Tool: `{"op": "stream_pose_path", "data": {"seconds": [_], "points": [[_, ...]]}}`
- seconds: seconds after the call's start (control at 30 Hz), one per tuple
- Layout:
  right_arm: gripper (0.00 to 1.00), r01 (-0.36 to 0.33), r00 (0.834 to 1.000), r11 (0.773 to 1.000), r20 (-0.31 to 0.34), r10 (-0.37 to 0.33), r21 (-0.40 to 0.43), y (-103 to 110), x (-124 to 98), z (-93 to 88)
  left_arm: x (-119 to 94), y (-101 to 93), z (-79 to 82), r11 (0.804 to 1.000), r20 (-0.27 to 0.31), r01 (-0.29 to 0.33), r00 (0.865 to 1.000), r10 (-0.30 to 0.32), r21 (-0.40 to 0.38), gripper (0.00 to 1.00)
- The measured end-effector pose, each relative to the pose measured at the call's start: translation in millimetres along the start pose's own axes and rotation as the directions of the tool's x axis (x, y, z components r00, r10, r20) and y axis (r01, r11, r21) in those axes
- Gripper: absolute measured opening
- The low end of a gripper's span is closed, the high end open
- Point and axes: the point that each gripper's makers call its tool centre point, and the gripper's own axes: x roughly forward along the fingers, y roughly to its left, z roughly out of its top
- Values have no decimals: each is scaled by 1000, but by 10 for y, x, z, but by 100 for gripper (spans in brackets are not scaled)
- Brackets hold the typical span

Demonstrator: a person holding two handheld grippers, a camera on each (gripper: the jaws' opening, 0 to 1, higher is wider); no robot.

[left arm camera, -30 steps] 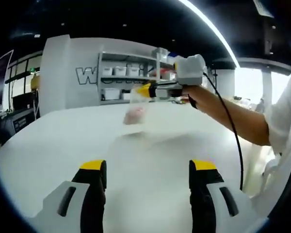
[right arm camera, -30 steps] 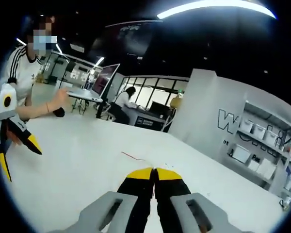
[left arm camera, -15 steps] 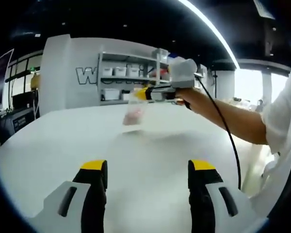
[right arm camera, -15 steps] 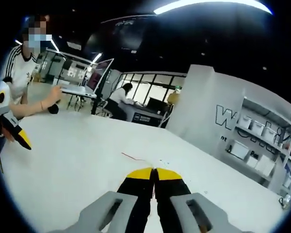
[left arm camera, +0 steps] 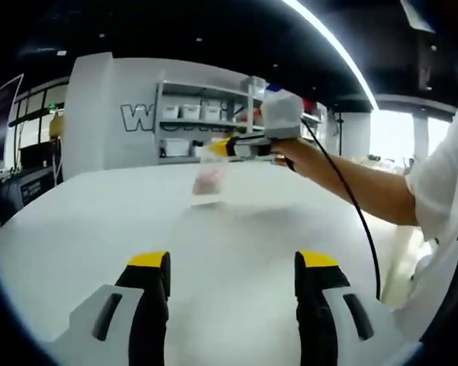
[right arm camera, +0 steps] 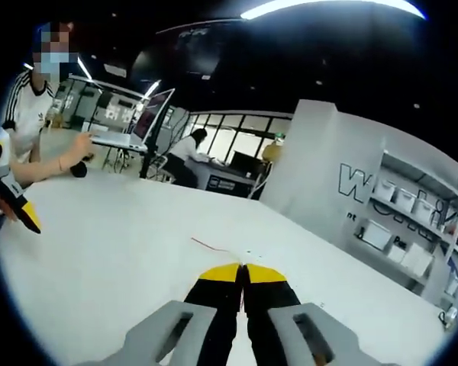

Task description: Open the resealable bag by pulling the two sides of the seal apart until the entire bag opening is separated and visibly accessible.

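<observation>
Currently: right gripper [right arm camera: 243, 274], jaws closed on bag [left arm camera: 209, 177] seal; left gripper [left arm camera: 233, 267], jaws wide, empty, well short. Advice: pinch opposite lip, pull apart.

The clear resealable bag [left arm camera: 210, 174], pinkish contents inside, is held hanging upright above the worktop [left arm camera: 99, 229], pinched at its top edge.

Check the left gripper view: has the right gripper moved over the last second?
Yes. Against the shelving, the right gripper with the bag has drifted left, its white housing now overlapping the shelf's right post.
</observation>
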Motion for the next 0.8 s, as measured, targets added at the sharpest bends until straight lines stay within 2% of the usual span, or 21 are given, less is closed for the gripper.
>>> {"op": "stream_pose_path", "data": {"seconds": [0.33, 0.8], "points": [[0, 3, 1000, 1000, -9, -3, -6, -86, 98, -37, 16, 40, -19, 1000, -7, -4, 1000, 4, -7, 65], [0, 36, 999, 999, -34, -35, 19, -365, 212, -194, 26, 97, -38, 1000, -16, -15, 1000, 15, -12, 63]]}}
